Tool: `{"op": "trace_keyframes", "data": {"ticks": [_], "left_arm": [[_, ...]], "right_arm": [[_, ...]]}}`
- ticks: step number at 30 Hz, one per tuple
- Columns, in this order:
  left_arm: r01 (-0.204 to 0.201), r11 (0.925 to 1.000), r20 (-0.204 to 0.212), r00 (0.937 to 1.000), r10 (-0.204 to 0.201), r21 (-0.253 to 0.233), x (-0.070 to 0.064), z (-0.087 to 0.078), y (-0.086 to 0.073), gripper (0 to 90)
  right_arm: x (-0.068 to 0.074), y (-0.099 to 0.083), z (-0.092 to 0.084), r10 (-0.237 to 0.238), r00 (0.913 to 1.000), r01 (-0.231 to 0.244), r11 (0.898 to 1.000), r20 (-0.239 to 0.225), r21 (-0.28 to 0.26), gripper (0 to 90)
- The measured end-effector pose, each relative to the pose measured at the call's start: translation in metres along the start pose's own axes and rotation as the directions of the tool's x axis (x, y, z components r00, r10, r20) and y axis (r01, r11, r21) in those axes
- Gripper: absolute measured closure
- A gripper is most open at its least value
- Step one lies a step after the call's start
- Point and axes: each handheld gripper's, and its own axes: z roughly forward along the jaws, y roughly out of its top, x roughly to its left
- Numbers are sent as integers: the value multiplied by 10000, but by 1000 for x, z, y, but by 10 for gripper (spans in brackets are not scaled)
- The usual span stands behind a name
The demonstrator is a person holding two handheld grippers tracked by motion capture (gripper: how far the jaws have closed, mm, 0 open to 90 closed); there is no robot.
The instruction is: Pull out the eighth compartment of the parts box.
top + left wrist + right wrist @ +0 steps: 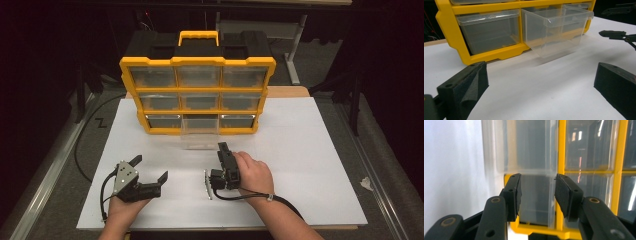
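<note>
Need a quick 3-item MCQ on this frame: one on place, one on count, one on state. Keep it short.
1. Where does the metal strip lie?
A. On the white board between the grippers
B. Inside a drawer
C. On top of the organizer

2. How many drawers does the yellow organizer hold?
A. Six
B. Nine
C. Twelve

3. What state is the bottom middle drawer in?
A. Pushed shut
B. Removed
C. Pulled out

Key: 1 A, it lies flat between the left gripper and right gripper. 2 B, three rows of three. 3 C, it juts forward of the frame.

Left tool [151, 168], jaws spread wide, sits in the left hand [122, 207]; right tool [221, 160], jaws slightly parted, turned sideways.
</note>
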Motion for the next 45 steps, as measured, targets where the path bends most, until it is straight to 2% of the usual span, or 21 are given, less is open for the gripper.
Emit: {"op": "trace_keyframes", "data": {"ticks": [15,21,22,24,26,29,32,36,39,44,45], "left_arm": [[-138,9999,-103,9999,138,91,-1,0,-1,3],[-199,9997,-132,9997,201,135,0,0,-1,3],[-210,9997,-136,9997,212,138,0,0,-1,3],[-217,9997,-148,9997,219,139,0,0,-1,3],[-240,9996,-147,9996,242,132,-1,0,-1,3],[-261,9996,-143,9996,263,131,-1,1,-1,3],[-240,9996,-136,9996,242,145,-2,1,-1,3],[-271,9995,-131,9995,273,164,-2,2,-1,3],[-280,9995,-137,9995,282,173,-2,2,-1,3],[-314,9992,-133,9994,317,233,-2,2,-2,3],[-308,9993,-133,9994,311,223,-2,2,-2,3]], "right_arm": [[10,-50,-13,227,9996,-219,9984,-147,516,525],[12,-75,-16,382,9991,-367,9959,-167,828,509],[12,-85,-17,455,9989,-440,9953,-144,867,502],[12,-89,-18,429,9989,-410,9947,-189,947,499],[11,-99,-20,427,9991,-418,9943,-68,982,492],[10,-113,-24,607,9981,-612,9910,79,1191,486],[9,-124,-25,853,9964,-843,9864,-12,1411,475],[9,-130,-22,1040,9945,-1003,9821,-155,1592,455],[9,-131,-20,1040,9938,-970,9840,-397,1495,431],[11,-129,-20,980,9936,-883,9842,-565,1533,343],[11,-128,-20,855,9944,-759,9867,-616,1439,292]]}}
